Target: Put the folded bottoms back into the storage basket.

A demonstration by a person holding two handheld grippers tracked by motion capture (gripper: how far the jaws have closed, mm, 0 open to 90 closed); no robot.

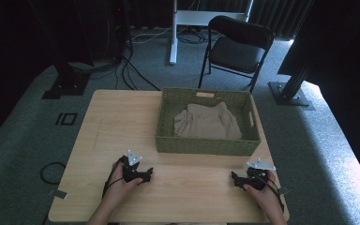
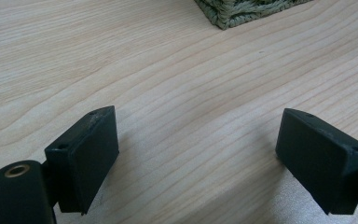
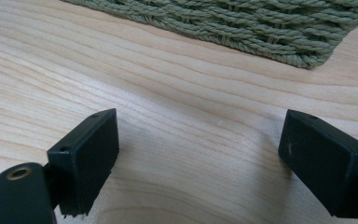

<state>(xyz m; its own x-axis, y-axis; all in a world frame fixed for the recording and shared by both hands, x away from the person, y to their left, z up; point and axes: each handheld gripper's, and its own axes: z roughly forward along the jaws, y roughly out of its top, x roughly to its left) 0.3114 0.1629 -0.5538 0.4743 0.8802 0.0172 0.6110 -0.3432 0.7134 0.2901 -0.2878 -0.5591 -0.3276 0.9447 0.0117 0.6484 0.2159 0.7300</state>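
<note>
Woven basket with folded beige cloth inside; both tongs wide, empty.

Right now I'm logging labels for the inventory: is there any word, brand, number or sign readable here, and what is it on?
None: no readable text anywhere.
Woven basket: plain weave, no tag visible.
Folded beige cloth in it: no print or label showing.
Wooden table: bare grain.
Left hand-held gripper and right hand-held gripper: no markings legible.
Square outline on the floor: a shape, not lettering.
</note>
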